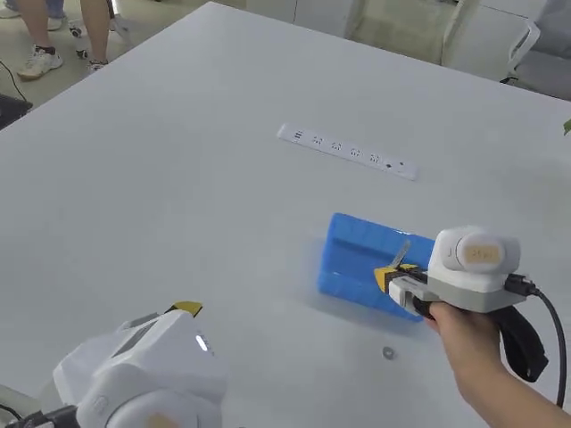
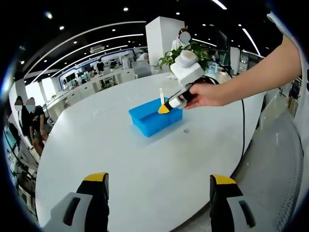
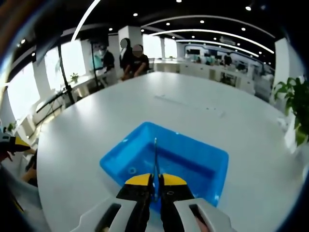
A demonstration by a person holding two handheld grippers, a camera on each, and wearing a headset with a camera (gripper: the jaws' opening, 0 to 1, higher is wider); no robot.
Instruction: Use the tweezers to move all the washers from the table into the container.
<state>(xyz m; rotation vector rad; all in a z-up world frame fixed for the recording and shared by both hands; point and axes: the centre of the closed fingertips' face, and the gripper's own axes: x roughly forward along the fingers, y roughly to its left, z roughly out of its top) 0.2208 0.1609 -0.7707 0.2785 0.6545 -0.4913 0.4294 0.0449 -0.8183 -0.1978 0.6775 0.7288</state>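
Holding: the right gripper point(image 3: 155, 181) has its yellow-tipped jaws pressed together on a pair of tweezers point(image 3: 155, 154), whose thin tips stand out over the inside of the blue container point(image 3: 145, 128).
Hand: a person's hand point(image 1: 464, 334) wraps the right gripper's handle, and a black cable hangs from its rear.
Left gripper point(image 2: 159, 181): jaws spread wide with nothing between them, low over the near part of the table and well apart from the container.
Washers: one washer point(image 3: 132, 170) lies on the container's floor near a corner. A second washer point(image 1: 388, 353) lies on the bare table just beside the container, on the person's side.
Edges: the white table point(image 1: 178, 178) has a rounded rim. In the left gripper view its curve runs close under the left jaws and sweeps round to the right. The container sits well in from every edge.
Open room: bare tabletop spreads to the left of the container and beyond it, as far as a white power strip point(image 1: 348, 152) lying flat, well apart from the container.
Surface: smooth, matte white, evenly lit.
Room: an open hall with ceiling spotlights and white columns. A potted plant point(image 3: 297, 106) stands past the table's edge, people point(image 3: 130, 58) stand beyond its far end, and a white chair point(image 1: 526, 45) is at a corner.
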